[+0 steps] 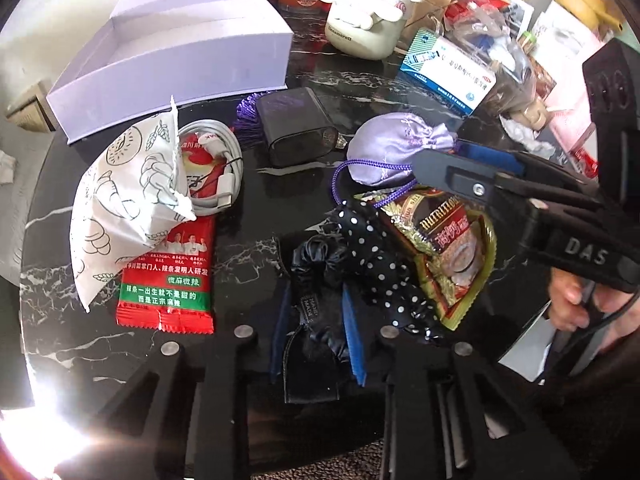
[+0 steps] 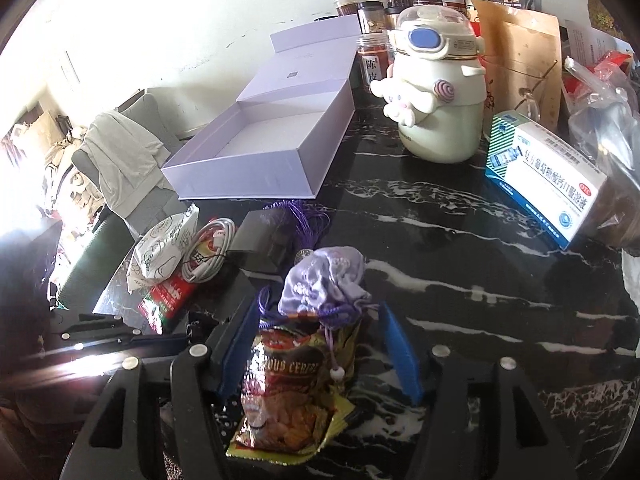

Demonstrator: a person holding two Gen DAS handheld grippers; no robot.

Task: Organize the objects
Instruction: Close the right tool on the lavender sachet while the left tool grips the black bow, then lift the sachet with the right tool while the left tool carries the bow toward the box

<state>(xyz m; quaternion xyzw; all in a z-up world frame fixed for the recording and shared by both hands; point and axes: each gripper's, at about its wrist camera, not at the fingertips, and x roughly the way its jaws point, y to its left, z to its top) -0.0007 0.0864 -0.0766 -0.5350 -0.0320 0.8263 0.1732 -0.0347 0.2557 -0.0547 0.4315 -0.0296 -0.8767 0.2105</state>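
black satin scrunchie [image 1: 316, 276] pinched in left gripper [image 1: 316, 344], pads pressed onto its fabric, low over marble table [image 1: 248, 216]. open lavender box [image 1: 176, 40] sits far left, well apart. right gripper [image 2: 320, 352] jaws spread, cereal packet [image 2: 292, 392] between them, not pressed. judgement: lift scrunchie clear of polka-dot ribbon [image 1: 380, 260] before carrying; drag risk.

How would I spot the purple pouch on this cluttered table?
Start at the open white box on the black marble table, then come toward the camera past the black charger. The pouch lies just beyond the gold cereal packet. It is the only lilac satin bag, cinched with purple cord.
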